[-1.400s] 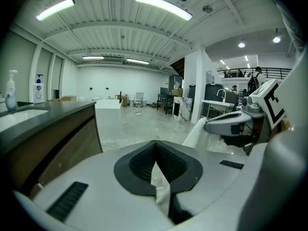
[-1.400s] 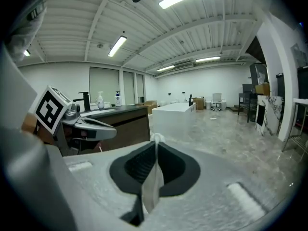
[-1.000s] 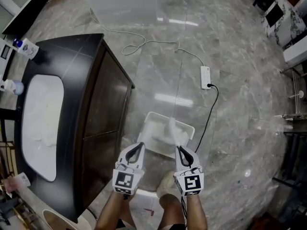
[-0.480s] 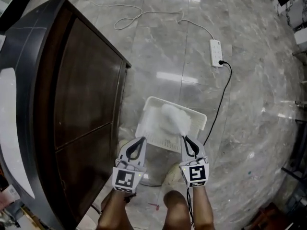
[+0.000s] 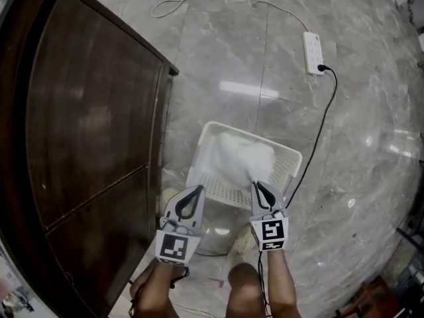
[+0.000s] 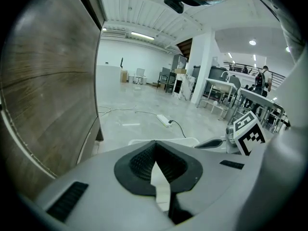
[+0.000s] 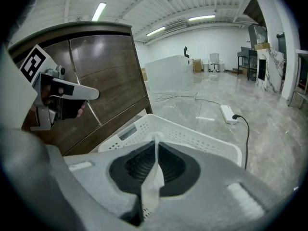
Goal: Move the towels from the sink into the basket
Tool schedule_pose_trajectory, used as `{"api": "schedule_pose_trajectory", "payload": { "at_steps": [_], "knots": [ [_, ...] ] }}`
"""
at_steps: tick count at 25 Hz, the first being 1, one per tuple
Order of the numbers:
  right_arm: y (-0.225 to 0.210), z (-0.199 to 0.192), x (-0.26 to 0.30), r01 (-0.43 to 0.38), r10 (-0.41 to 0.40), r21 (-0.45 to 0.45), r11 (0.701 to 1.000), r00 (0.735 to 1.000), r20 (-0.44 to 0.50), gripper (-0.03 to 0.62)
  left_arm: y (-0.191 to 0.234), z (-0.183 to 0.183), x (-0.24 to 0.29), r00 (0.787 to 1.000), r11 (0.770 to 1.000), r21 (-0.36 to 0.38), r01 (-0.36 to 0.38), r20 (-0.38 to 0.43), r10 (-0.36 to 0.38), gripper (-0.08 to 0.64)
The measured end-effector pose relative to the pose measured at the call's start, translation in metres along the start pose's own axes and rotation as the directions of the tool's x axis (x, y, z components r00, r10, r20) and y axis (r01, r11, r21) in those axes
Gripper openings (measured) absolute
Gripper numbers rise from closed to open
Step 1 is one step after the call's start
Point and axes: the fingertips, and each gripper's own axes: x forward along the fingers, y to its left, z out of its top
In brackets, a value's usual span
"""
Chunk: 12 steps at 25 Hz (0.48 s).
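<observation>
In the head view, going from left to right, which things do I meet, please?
dark wooden cabinet → left gripper → right gripper → white power strip

floor (image 5: 218, 52): grey marble, glossy
cabinet (image 5: 86, 111): dark wood, stands at the left
basket (image 5: 289, 156): white, near the cabinet
power strip (image 5: 313, 44): white, black cable (image 5: 318, 138) runs past the basket

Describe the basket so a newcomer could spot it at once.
Start at the big dark wooden cabinet filling the head view's left. On the grey marble floor just off its corner sits the basket. It is the only white perforated rectangular tub, with a fluffy white towel hanging into it.
</observation>
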Motion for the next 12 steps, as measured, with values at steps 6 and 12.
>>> {"api": "schedule_pose_trajectory", "payload": {
  "at_steps": [6,12],
  "knots": [
    [-0.005,0.002,-0.001,-0.008,0.007,0.108,0.994,1.000,0.009,0.217,0.001,0.003,0.000,1.000,1.000,-0.008,0.002,-0.005,-0.002,0.015],
    [-0.007,0.012,-0.006,-0.002,0.000,0.107,0.994,1.000,0.015,0.362,0.002,0.011,-0.002,1.000,1.000,0.002,0.010,0.020,-0.010,0.015]
  ]
}}
